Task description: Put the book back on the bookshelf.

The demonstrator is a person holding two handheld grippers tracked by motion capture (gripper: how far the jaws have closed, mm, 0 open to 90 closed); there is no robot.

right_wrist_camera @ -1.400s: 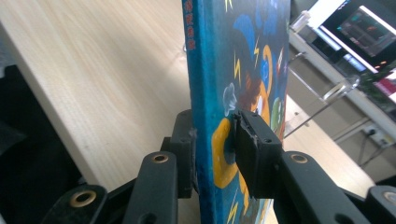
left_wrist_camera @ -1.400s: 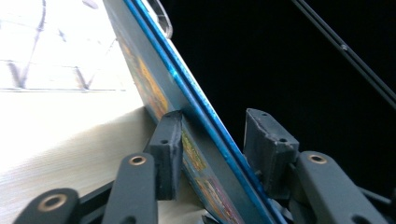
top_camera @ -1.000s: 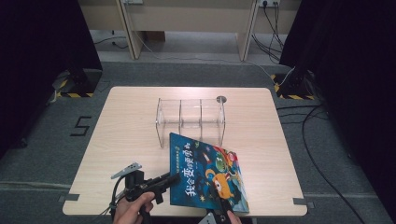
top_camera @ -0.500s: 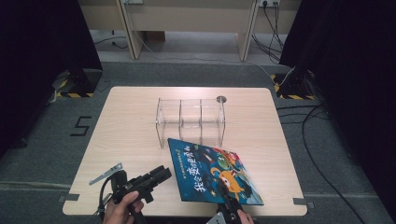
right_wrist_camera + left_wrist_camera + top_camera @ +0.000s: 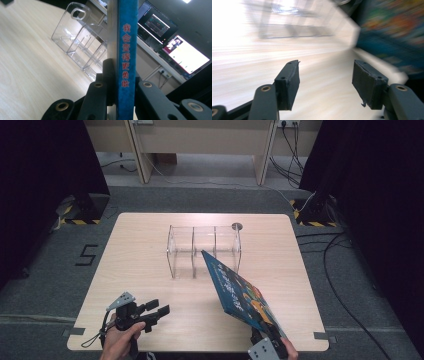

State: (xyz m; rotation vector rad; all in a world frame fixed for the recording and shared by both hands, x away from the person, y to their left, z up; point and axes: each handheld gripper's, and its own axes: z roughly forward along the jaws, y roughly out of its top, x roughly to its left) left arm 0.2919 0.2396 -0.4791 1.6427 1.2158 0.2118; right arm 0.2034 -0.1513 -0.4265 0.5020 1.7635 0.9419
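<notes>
A blue picture book (image 5: 239,292) stands tilted on edge over the table's near right, its far corner close to the clear acrylic rack (image 5: 204,251). My right gripper (image 5: 266,341) is shut on the book's near end. In the right gripper view the blue spine (image 5: 127,50) with red characters rises between the jaws of my right gripper (image 5: 123,75), with the rack (image 5: 82,47) beyond. My left gripper (image 5: 159,307) hovers over the near left, apart from the book. Its jaws have just been opening and nothing lies between the pads of the left gripper (image 5: 325,75).
The wooden table (image 5: 140,245) has a small round metal disc (image 5: 237,226) behind the rack. Cables (image 5: 345,270) trail over the floor at the right. Lit monitors (image 5: 175,47) stand beyond the table in the right gripper view.
The book has swung up from a low tilt to a steep one and shifted right. My left gripper has come off its left edge, opened and drawn back to the left.
</notes>
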